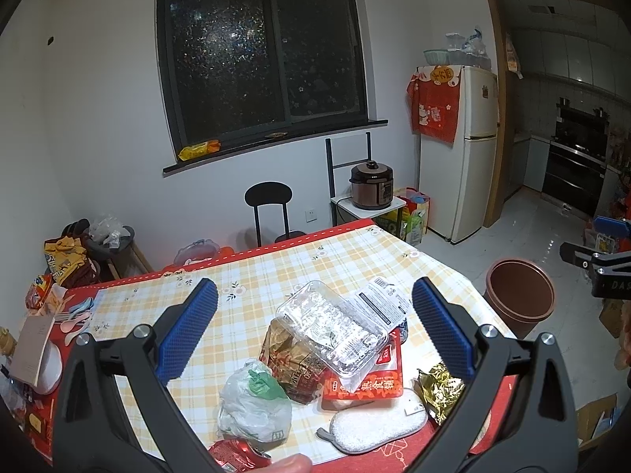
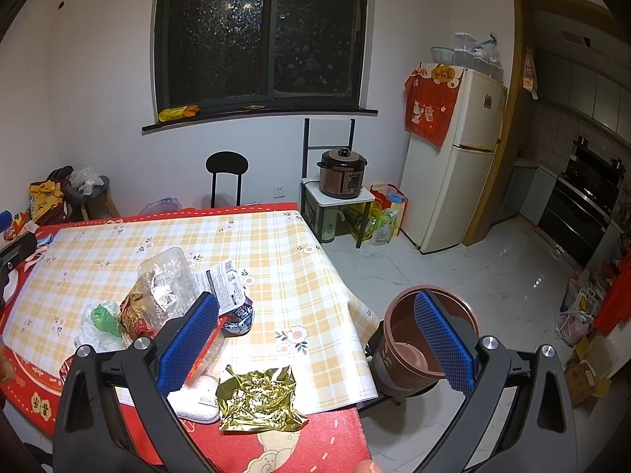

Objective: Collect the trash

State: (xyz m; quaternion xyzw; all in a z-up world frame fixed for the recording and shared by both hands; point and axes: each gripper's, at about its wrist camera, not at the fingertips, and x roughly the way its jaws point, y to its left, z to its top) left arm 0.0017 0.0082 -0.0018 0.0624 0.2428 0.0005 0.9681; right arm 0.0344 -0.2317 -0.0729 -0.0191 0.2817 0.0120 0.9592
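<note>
Two grippers in view, both with fingers spread wide and holding nothing. Trash lies in a loose cluster on the near half of the worktop (image 1: 276, 276), which carries a yellow plaid cloth over a red one.

Left to right in the left wrist view: left gripper (image 1: 315, 327) hovers over the cluster, its blue-padded fingers (image 1: 188, 329) apart and bracketing the pile without touching it. Crumpled white-and-green plastic bag (image 1: 254, 402) sits nearest the left finger. Red can (image 1: 236, 453) just in front of the bag, at the worktop edge, partly cut off. Brown snack wrapper (image 1: 288, 358) touches the bag on its right. Clear plastic clamshell (image 1: 331, 327) lies tilted on top of the wrapper and on a red food pouch (image 1: 366, 382). White labelled packet (image 1: 380, 301) rests against the clamshell's far side. White sponge pad (image 1: 374, 425) lies in front of the pouch. Crumpled gold foil (image 1: 439, 390) lies at the right end, beside the right finger.

Brown bin (image 1: 520, 295) stands on the floor just off the worktop's right edge; nothing visible inside it.

Right wrist view: right gripper (image 2: 315, 335) sits above the worktop's near right corner, fingers apart, gold foil below and between them, bin behind the right finger.
</note>
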